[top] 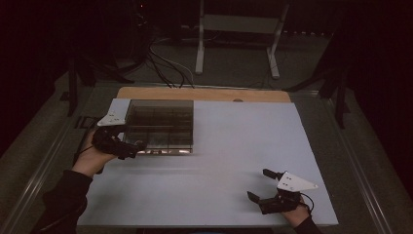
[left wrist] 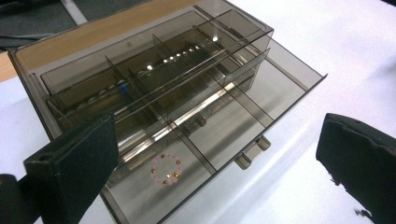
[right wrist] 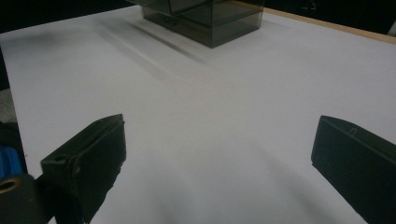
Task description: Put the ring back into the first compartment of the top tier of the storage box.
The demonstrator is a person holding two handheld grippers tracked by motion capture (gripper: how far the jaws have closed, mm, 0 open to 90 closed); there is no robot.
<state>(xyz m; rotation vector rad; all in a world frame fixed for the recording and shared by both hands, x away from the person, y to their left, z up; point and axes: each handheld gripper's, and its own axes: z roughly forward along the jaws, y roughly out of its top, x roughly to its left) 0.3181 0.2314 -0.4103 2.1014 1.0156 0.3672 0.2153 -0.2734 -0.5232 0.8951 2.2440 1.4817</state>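
I am at a bench point(top: 234, 161) covered with a pale white sheet, holding 1 hand-held gripper in each hand. My left hand-held gripper point(top: 139, 146) sits at the near left edge of a smoked, see-through plastic organiser box point(top: 160, 124), which stands at the far left part of the bench. Its jaws are apart with nothing between them; in the left gripper view they frame the box from either side without touching it.

The box has stacked drawers split by thin dividers. The bottom drawer point(left wrist: 243, 116) is pulled out toward me, its front lip and small pull tab point(left wrist: 252, 151) clear of the body. In its nearest compartment lies a small pink beaded bracelet point(left wrist: 166, 169) with a few gold beads, flat on the drawer floor. A small blue item point(left wrist: 123, 86) sits in an upper tray; I cannot tell what it is.

My right hand-held gripper point(top: 260, 187) hovers low over bare bench at the near right, well apart from the box, jaws also wide apart and empty.

My reading: the drawer is already open and the bracelet lies inside it. What seems left is either lifting the bracelet out or pushing the drawer shut; I cannot tell which.

The box's long axis runs left to right across the bench, parallel to its far edge. The drawer opens toward my side, so its sliding direction runs from the far edge to me.
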